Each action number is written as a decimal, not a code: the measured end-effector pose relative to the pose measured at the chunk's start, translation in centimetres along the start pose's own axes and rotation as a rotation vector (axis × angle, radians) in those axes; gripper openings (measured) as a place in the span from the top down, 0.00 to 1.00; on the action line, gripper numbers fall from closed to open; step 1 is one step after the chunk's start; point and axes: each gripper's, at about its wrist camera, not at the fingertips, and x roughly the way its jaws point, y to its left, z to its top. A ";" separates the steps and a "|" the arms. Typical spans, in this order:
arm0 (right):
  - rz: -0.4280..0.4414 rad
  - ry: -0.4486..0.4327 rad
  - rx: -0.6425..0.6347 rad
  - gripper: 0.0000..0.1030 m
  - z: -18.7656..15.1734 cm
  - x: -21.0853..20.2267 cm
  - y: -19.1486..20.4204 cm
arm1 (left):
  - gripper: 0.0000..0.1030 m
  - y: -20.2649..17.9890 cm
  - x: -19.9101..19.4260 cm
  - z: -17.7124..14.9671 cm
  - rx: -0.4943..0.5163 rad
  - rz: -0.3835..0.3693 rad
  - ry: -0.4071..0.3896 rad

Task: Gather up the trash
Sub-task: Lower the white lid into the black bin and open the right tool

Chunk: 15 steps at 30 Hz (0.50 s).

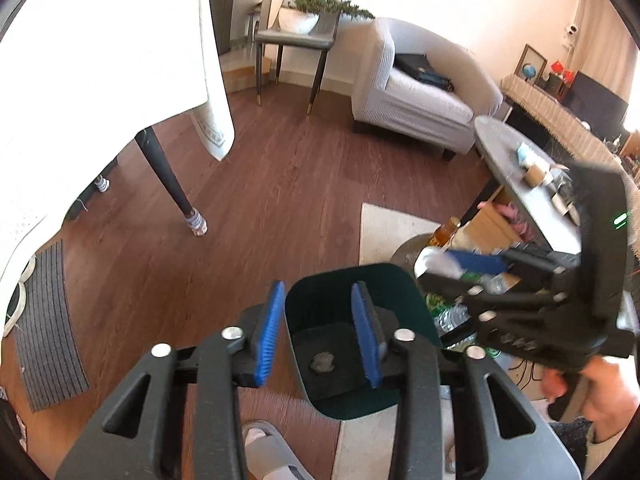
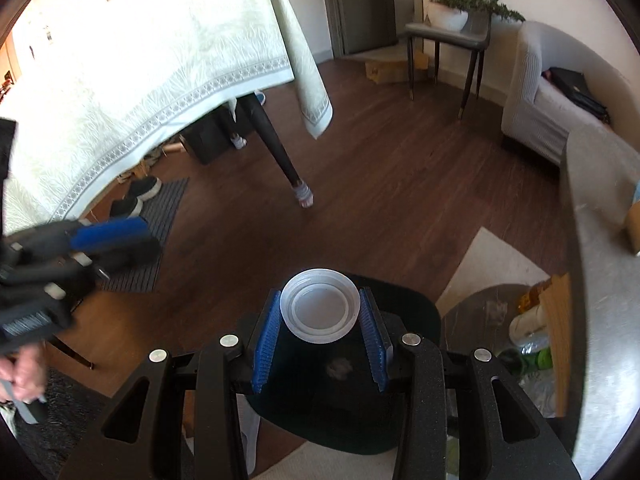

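A dark green trash bin (image 1: 320, 312) stands on the floor below both grippers, with a grey crumpled scrap (image 1: 322, 361) on its bottom. My left gripper (image 1: 318, 332) is open and empty above the bin's left rim. My right gripper (image 2: 320, 334) is shut on a white plastic lid (image 2: 319, 305), held above the bin (image 2: 416, 312); the scrap (image 2: 339, 368) shows below. The right gripper also shows in the left wrist view (image 1: 452, 266) at the right. The left gripper (image 2: 112, 236) appears blurred at the left of the right wrist view.
A dining table with a white cloth (image 2: 140, 60) and a dark leg (image 2: 276, 144) stands left. A grey armchair (image 1: 420, 88), a side chair with a plant (image 1: 304, 20), and a low grey table (image 1: 520, 176) with cups lie beyond. A mat (image 1: 48, 320) and a slipper (image 1: 268, 448) are on the floor.
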 end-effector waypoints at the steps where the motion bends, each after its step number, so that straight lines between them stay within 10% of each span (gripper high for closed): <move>1: 0.003 0.014 0.002 0.60 -0.1 0.2 0.0 | 0.70 0.0 -0.3 0.2 -0.001 0.000 -0.008; 15: 0.040 0.040 -0.015 0.47 -1.4 -0.5 0.7 | 0.74 -1.9 -4.2 2.1 0.005 -0.019 -0.131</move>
